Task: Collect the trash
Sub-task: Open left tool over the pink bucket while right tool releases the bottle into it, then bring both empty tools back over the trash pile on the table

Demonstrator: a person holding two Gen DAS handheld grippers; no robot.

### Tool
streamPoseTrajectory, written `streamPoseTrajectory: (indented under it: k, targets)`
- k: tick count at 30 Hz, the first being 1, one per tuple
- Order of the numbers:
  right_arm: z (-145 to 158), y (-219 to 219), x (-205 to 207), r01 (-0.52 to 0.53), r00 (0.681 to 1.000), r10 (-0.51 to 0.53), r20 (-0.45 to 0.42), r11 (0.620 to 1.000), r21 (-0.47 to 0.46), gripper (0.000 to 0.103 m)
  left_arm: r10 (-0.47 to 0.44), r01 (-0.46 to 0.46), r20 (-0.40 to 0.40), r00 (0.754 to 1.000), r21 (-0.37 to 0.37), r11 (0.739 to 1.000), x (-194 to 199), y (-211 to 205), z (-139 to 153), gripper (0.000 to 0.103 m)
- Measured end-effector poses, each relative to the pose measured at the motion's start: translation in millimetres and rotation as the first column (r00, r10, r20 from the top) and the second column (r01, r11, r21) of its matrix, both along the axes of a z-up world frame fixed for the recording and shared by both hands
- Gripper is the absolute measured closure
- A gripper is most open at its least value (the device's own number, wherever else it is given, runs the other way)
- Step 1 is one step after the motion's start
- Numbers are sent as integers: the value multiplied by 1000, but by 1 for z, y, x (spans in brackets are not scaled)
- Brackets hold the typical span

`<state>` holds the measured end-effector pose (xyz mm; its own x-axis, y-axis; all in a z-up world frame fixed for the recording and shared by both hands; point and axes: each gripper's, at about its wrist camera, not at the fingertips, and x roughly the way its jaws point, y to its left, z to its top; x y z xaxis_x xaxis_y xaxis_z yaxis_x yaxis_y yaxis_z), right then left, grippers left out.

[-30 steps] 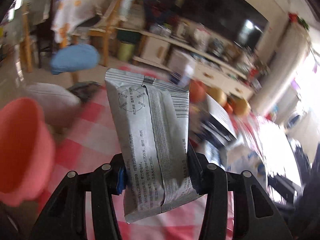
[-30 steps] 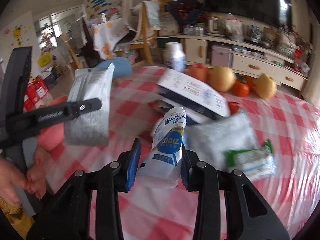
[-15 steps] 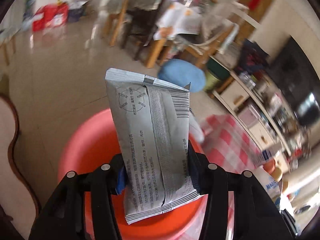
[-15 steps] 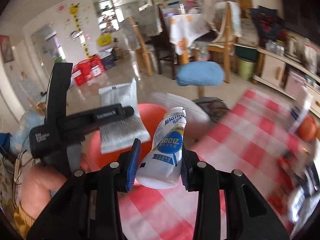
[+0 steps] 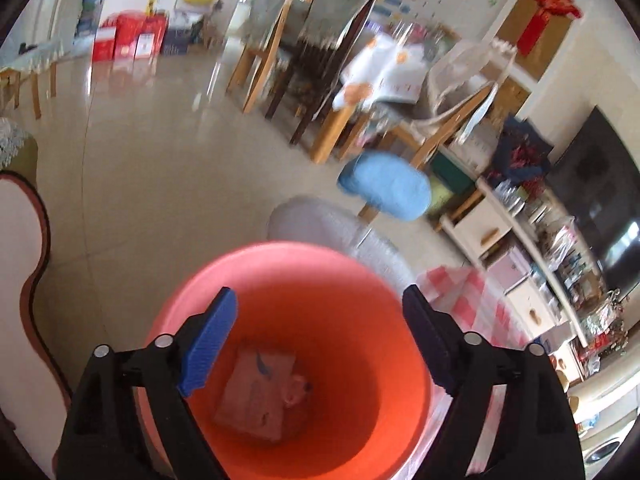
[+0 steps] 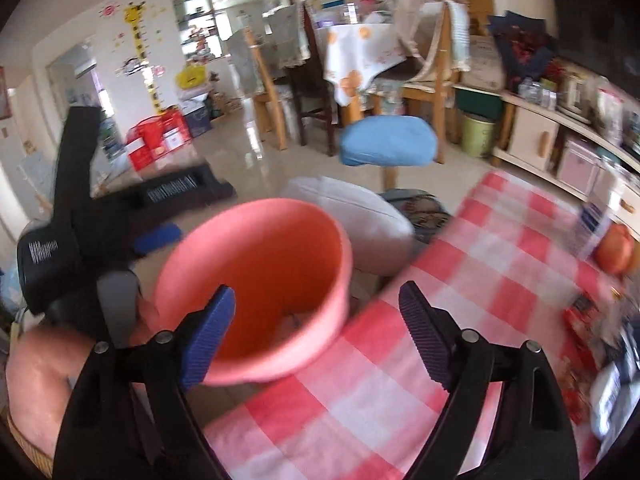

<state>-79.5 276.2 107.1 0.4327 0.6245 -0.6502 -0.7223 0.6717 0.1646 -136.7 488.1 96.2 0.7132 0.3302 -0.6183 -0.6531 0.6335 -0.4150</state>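
An orange-pink plastic bucket (image 5: 320,280) stands just off the left edge of the checked table (image 6: 460,300). My left gripper (image 5: 318,300) hangs over the bucket's mouth, its jaws opening with nothing between them. Crumpled wrappers (image 5: 260,392) lie on the bucket's bottom. My right gripper (image 6: 316,292) hovers over the table edge next to the bucket (image 6: 256,272), its jaws also opening and bare. In the right wrist view the left gripper (image 6: 176,212) shows at the far side of the bucket, held by a person's hand (image 6: 36,376).
A grey cushion (image 6: 360,220) and a blue stool (image 6: 386,140) stand behind the bucket. An orange fruit (image 6: 616,248) and blurred packets lie on the table's right side. Wooden chairs (image 5: 264,60) and a low cabinet (image 5: 500,232) stand farther back on the tiled floor.
Both grippers swung left from the table to the bucket. The left let go of the silver packet and the right let go of the white-and-blue pouch; both jaws now stand wide.
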Motion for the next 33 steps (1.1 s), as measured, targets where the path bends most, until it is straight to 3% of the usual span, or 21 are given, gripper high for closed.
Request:
streamPoseTrajectory:
  k: [6, 9, 14, 20, 26, 33]
  targets:
    - [-14, -63, -11, 119, 993, -119, -10, 993, 0, 16, -116, 84, 142, 983, 213, 973, 7, -51, 25, 9]
    - [-19, -92, -19, 164, 987, -164, -3, 986, 27, 8, -183, 136, 159, 970, 270, 953, 15, -75, 31, 9]
    - [-16, -130, -37, 175, 982, -177, 71, 984, 36, 4, -305, 237, 170, 937, 331, 913, 25, -118, 35, 9]
    - [-18, -161, -53, 182, 980, -182, 81, 983, 1, 4, -437, 361, 140, 889, 372, 855, 31, -161, 33, 9]
    - [-23, -193, -62, 223, 973, -224, 64, 975, 27, 4, -533, 484, 1, 846, 417, 769, 38, -207, 26, 9]
    - [-26, -216, -63, 263, 963, -265, 42, 964, 39, 4, -623, 604, -98, 776, 398, 690, 44, -240, 14, 9]
